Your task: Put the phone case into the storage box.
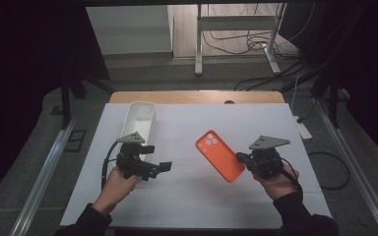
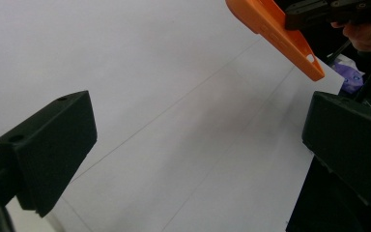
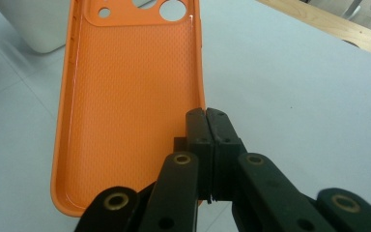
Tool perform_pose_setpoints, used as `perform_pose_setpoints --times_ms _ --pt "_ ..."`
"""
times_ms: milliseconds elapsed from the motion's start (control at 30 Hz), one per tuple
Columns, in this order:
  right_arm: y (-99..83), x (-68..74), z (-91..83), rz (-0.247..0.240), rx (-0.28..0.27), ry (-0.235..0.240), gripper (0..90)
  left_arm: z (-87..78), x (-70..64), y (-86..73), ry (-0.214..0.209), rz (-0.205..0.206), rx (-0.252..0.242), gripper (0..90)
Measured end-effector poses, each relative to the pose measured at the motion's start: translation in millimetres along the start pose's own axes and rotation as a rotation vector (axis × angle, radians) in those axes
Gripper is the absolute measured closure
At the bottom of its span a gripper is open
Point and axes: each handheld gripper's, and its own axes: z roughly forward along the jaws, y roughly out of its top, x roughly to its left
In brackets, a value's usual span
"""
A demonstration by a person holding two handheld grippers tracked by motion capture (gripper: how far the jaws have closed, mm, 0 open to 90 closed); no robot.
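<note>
Right gripper view: right gripper (image 3: 206, 116) jaws are pinching the orange phone case (image 3: 130, 96) rim, probably carrying; next, steering toward the white bin (image 1: 140, 120), left gripper (image 1: 163, 166) jaws spread, idling.

I see a long white bin (image 1: 140, 118) standing near the far left of my white table top (image 1: 187, 196). Beyond the wooden table edge (image 1: 192, 97), a metal desk frame (image 1: 236, 24) stands over tangled cables (image 1: 256, 44); something purple (image 2: 350, 77), perhaps a cloth, lies off the table.
</note>
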Motion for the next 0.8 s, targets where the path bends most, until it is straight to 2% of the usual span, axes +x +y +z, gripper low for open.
perform_pose_setpoints --times_ms 233,400,567,800 --pt "3.3 6.9 2.1 -0.013 -0.012 0.002 89.1 10.4 -0.6 3.3 -0.043 -0.026 0.010 0.0" --pt "5.2 10.7 3.4 -0.015 -0.016 0.009 89.1 15.1 -1.7 5.7 -0.060 -0.028 0.016 0.0" --pt "7.6 16.3 6.1 -0.023 -0.016 0.015 89.1 19.9 -3.7 8.0 -0.069 -0.027 0.026 0.0" --pt "9.5 21.6 8.8 -0.029 -0.020 0.023 89.1 26.8 -4.3 9.9 -0.079 -0.062 0.027 0.0"
